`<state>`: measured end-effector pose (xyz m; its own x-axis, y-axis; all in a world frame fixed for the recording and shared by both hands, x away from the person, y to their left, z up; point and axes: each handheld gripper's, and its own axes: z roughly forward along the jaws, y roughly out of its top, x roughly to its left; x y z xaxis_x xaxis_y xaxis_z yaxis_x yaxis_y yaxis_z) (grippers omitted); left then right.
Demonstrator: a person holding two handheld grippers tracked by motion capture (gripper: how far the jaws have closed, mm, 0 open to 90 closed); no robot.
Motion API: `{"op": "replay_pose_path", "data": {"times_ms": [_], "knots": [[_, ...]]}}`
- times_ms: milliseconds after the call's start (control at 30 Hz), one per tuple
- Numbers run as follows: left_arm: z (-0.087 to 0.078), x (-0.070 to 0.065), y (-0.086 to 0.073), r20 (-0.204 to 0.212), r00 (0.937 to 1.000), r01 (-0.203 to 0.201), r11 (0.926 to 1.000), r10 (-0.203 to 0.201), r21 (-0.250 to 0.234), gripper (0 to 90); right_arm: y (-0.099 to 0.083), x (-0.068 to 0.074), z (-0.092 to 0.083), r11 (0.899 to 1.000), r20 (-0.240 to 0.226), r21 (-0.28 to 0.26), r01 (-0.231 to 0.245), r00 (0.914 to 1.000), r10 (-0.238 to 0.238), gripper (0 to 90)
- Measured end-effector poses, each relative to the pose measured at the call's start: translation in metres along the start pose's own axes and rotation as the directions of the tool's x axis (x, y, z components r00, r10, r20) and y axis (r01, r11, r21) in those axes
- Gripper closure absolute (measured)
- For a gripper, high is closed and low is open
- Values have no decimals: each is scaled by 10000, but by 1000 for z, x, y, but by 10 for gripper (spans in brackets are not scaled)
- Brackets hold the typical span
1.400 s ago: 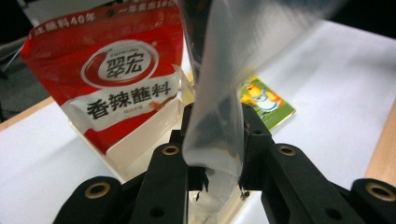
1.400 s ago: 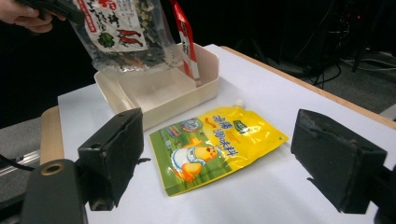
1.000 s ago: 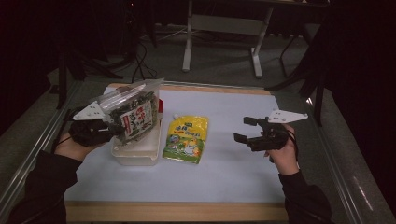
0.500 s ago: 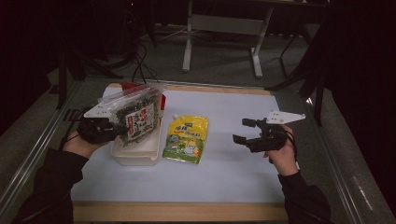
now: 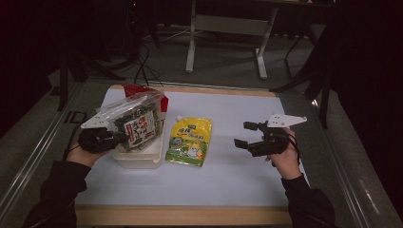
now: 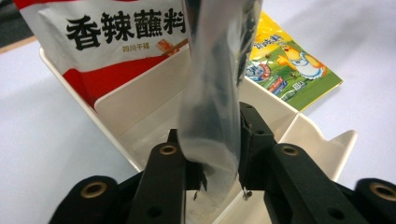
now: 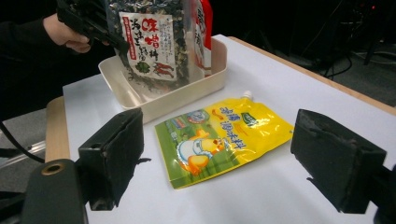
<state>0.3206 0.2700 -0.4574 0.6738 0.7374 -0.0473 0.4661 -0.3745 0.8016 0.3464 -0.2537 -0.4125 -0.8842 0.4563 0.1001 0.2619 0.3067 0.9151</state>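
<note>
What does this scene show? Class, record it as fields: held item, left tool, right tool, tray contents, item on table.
Held item: clear spice bag, edge pinched, hanging into the tray
Left tool: shut on the bag
Right tool: open, nothing between its jaws
Tray contents: white tray holds a red-and-white sachet
Item on table: yellow spouted pouch, lying flat beside the tray

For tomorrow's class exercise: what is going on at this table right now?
A person works with two hand-held tools. The left gripper grips a clear bag of dark dried food by its edge, over a cream tray where a red and white packet stands. The right gripper waits open beside a yellow spouted pouch lying flat on the table.
</note>
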Motion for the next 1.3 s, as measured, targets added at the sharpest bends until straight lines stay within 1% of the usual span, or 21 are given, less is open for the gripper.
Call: {"op": "replay_pose_path", "data": {"times_ms": [67, 133, 233, 300, 400, 433, 467, 500, 567, 633, 667, 733, 767, 833, 900, 1067, 1133, 1200, 1233, 1267, 1300], "knots": [[0, -1, -1, -30, 10000, 10, 9998, -11, -196, 691, 0, 0, 1, 9999, 4, -47, 137, 9999, -137, 169], [-3, -2, -3, -128, 9998, 177, 9992, -182, -363, 648, 0, 0, 1, 9997, 53, -13, 241, 9997, -241, 170], [-8, -3, -7, 59, 9987, 507, 9961, -504, -727, 621, -1, 0, 3, 9998, -84, 43, 207, 9998, -207, 170], [-11, -5, -9, 4, 9987, 501, 9961, -502, -725, 586, -2, 0, 4, 9995, -117, 82, 295, 9995, -294, 170], [-15, -12, -10, -197, 9987, 446, 9952, -465, -870, 561, -2, 0, 5, 9995, -119, 113, 282, 9995, -281, 169], [-17, -14, -10, -169, 9988, 438, 9944, -456, -957, 536, -2, 0, 5, 9996, -82, 98, 269, 9996, -268, 169], [-19, -16, -10, -209, 9989, 408, 9941, -432, -1007, 536, -2, 0, 5, 9995, -77, 112, 281, 9996, -280, 169], [-21, -19, -9, -343, 9985, 388, 9933, -428, -1089, 536, -2, 0, 6, 9995, -81, 115, 299, 9995, -298, 169], [-27, -22, -8, -279, 9985, 436, 9899, -477, -1346, 535, -2, 0, 6, 9994, -57, 92, 327, 9995, -326, 169], [-33, -26, -7, -388, 9979, 458, 9877, -522, -1492, 521, -3, -1, 6, 9997, -56, 59, 239, 9997, -239, 169], [-36, -29, -8, -372, 9977, 495, 9862, -561, -1583, 509, -3, -1, 6, 9997, -48, 68, 234, 9997, -234, 169], [-41, -34, -8, -521, 9975, 385, 9863, -474, -1605, 509, -3, -1, 6, 9998, -12, 76, 206, 9998, -205, 159], [-42, -36, -9, -566, 9973, 362, 9860, -459, -1626, 477, -3, -1, 6, 9998, -44, 88, 166, 9999, -166, 158], [-46, -41, -11, -648, 9962, 455, 9840, -574, -1725, 444, -3, -1, 6, 9998, -49, 139, 122, 9999, -121, 152], [-49, -46, -13, -709, 9952, 536, 9816, -676, -1832, 386, -3, -2, 7, 9997, -34, 213, 155, 9999, -155, 152], [-60, -62, -16, -939, 9941, 337, 9785, -538, -2035, 373, -5, -1, 9, 9996, -69, 128, 243, 9997, -243, 149], [-63, -70, -16, -893, 9949, 268, 9781, -462, -2065, 372, -5, 0, 9, 9993, -77, 148, 350, 9994, -349, 141], [-65, -78, -16, -923, 9949, 201, 9776, -402, -2093, 345, -5, 1, 10, 9993, -66, 131, 342, 9994, -342, 141], [-65, -78, -16, -923, 9949, 201, 9776, -402, -2093, 318, -5, 1, 10, 9993, -66, 131, 342, 9994, -342, 141], [-66, -83, -16, -907, 9949, 238, 9764, -442, -2146, 318, -5, 2, 11, 9994, -112, 240, 239, 9997, -237, 142], [-67, -86, -16, -885, 9951, 232, 9758, -434, -2172, 292, -5, 2, 11, 9990, -74, 416, 181, 9998, -178, 141]]}}
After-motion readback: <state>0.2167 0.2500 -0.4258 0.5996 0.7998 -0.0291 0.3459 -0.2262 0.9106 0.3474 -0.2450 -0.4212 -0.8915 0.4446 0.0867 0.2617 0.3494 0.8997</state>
